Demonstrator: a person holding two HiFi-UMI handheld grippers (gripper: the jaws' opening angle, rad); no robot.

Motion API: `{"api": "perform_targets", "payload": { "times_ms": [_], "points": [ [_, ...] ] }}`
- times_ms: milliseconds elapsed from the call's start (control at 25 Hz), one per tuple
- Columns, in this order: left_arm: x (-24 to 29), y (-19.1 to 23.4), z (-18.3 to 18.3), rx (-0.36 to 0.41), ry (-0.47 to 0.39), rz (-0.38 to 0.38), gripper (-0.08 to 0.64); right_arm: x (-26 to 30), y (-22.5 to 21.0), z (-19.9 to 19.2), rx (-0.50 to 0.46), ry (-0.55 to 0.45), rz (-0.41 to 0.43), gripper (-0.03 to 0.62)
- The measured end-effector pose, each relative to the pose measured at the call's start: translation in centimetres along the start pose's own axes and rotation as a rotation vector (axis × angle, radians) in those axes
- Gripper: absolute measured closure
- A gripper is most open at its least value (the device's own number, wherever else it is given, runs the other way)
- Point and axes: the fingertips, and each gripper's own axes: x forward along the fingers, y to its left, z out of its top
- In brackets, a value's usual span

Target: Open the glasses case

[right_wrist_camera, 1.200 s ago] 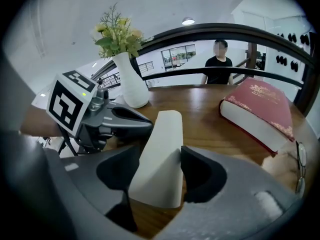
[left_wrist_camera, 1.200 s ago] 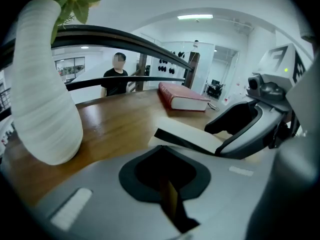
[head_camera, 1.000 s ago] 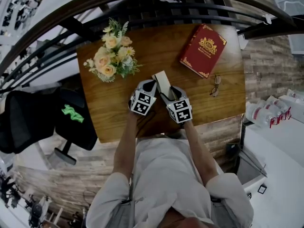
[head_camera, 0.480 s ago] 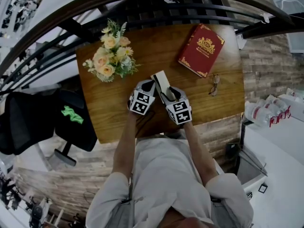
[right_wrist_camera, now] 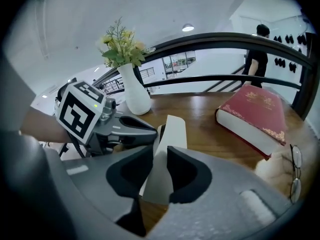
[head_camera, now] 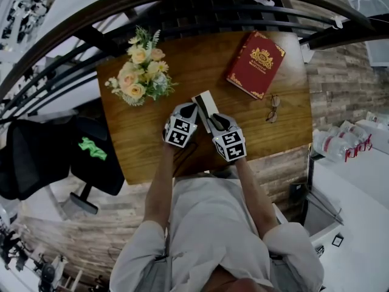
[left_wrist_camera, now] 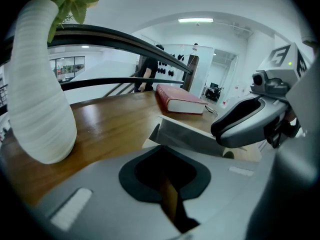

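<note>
The pale folding glasses case (head_camera: 205, 104) lies on the wooden table (head_camera: 152, 132) between my two grippers. My left gripper (head_camera: 193, 110) sits at its left side, jaws shut on the case's near edge (left_wrist_camera: 159, 130). My right gripper (head_camera: 213, 121) is at the near right end. In the right gripper view the case's raised flap (right_wrist_camera: 170, 134) stands between the dark pads (right_wrist_camera: 187, 171), and the jaws of the right gripper (right_wrist_camera: 161, 159) are closing on it, both pads touching it. The left gripper (right_wrist_camera: 150, 129) touches the case's side there.
A white vase of flowers (head_camera: 141, 72) stands at the back left of the table. A red book (head_camera: 256, 62) lies at the back right, with spectacles (head_camera: 273, 108) near the right edge. A curved railing (head_camera: 182, 5) runs behind, and a black chair (head_camera: 61, 157) stands to the left.
The right gripper has edged closer to the case and its jaws have narrowed around the flap. The left gripper has stayed put.
</note>
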Motion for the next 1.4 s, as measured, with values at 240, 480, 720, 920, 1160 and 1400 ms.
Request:
{"api": "perform_targets", "payload": {
  "times_ms": [240,480,720,920,1160,1400],
  "points": [
    [0.0,0.0,-0.1,-0.001,-0.001,0.002,0.54,-0.4,-0.5,0.2,-0.006,-0.011,-0.018,0.528],
    [0.0,0.1,-0.1,0.001,0.001,0.004,0.54,-0.9,-1.3,0.5,0.001,-0.022,-0.036,0.549],
    [0.0,0.1,-0.1,-0.001,0.0,0.004,0.54,-1.2,-2.1,0.5,0.014,-0.028,-0.059,0.56],
    [0.0,0.2,-0.1,-0.003,0.0,0.006,0.54,-1.4,-3.2,0.6,0.025,-0.032,-0.086,0.569],
    [0.0,0.2,-0.2,-0.009,0.0,0.009,0.54,-1.6,-3.8,0.5,0.025,-0.031,-0.102,0.572],
    [0.0,0.2,-0.1,-0.014,-0.002,0.012,0.54,-1.7,-4.6,0.6,0.026,-0.03,-0.125,0.577]
  ]
}}
